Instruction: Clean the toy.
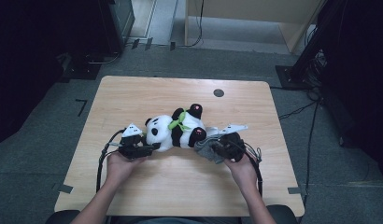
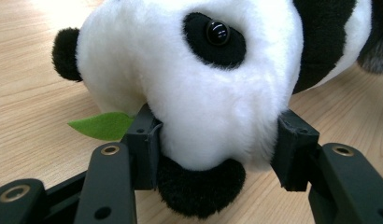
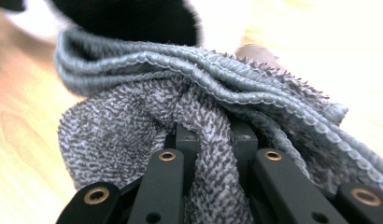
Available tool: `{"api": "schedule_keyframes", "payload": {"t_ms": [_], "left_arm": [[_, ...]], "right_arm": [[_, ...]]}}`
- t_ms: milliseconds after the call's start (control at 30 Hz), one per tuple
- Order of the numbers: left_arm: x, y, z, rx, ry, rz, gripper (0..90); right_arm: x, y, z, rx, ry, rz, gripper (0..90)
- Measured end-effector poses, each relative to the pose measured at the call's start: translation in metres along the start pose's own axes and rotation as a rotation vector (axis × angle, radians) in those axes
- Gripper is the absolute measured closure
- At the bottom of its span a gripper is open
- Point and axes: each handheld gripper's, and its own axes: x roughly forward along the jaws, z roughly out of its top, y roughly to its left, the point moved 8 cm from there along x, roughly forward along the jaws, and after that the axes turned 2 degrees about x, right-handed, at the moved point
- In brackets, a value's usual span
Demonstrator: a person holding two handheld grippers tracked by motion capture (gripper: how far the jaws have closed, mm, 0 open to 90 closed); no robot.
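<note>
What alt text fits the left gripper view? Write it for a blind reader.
A plush panda's white snout is clamped between the left tool's two black jaws. A green felt leaf sticks out beside one jaw, and the panda lies on a wooden table.

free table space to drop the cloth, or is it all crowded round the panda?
Bare wood lies along the far edge of the table beyond the panda, near the dark round spot, and along the near edge between the forearms. It is crowded mid-table: left gripper clamps the panda's head, right gripper holds the grey cloth.
</note>
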Motion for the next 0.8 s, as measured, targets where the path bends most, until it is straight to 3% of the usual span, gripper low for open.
{"api": "schedule_keyframes", "payload": {"t_ms": [67,267,333,800], "left_arm": [[0.000,0.001,0.000,-0.013,-0.002,-0.005,44.6],[-0.001,0.001,-0.001,0.005,-0.003,0.008,44.0],[-0.001,0.001,-0.001,0.006,-0.005,0.008,43.7],[-0.001,0.001,0.000,-0.002,-0.010,0.002,42.3]], "right_arm": [[-0.002,-0.007,0.004,0.029,-0.024,0.006,80.1],[-0.010,-0.035,0.014,0.054,-0.074,-0.058,80.0],[-0.014,-0.045,0.017,0.078,-0.103,-0.054,79.7],[-0.017,-0.113,0.019,0.159,-0.117,-0.152,79.4]]}}
